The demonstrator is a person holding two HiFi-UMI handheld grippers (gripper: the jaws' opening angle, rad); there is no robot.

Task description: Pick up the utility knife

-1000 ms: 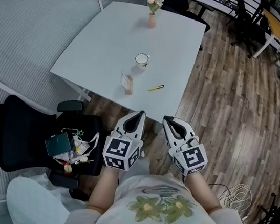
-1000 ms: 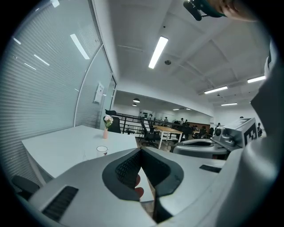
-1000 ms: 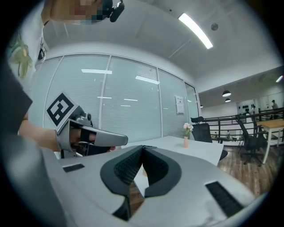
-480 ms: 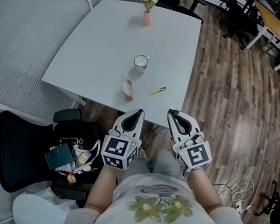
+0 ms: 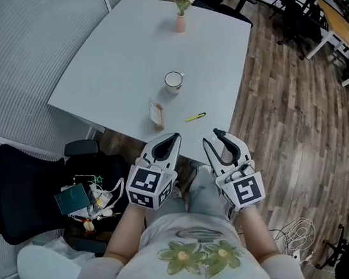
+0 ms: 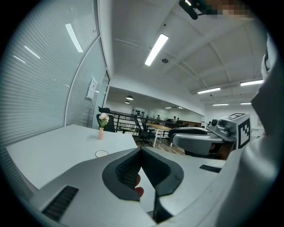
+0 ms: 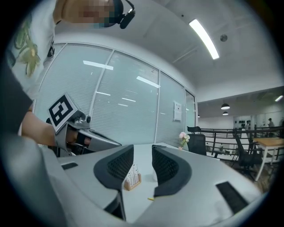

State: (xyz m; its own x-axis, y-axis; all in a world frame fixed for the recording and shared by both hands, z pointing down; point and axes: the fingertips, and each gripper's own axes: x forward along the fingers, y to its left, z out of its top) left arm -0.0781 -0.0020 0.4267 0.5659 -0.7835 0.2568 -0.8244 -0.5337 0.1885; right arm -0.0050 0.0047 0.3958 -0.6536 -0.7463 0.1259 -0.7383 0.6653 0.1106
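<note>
I am in an office; I stand by a big white table (image 5: 127,64) on a wood floor (image 5: 293,120); a black office chair (image 5: 13,190) sits beside me; more desks (image 5: 348,30) stand farther back; I see glass walls with blinds (image 7: 124,111) and long ceiling lights (image 6: 156,49).

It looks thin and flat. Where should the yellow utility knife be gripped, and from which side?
Probably at mid-length, jaws across its narrow width, coming down from the table's near edge. The utility knife lies flat and slanted close to that edge, so the jaws would need turning to match its slant.
</note>
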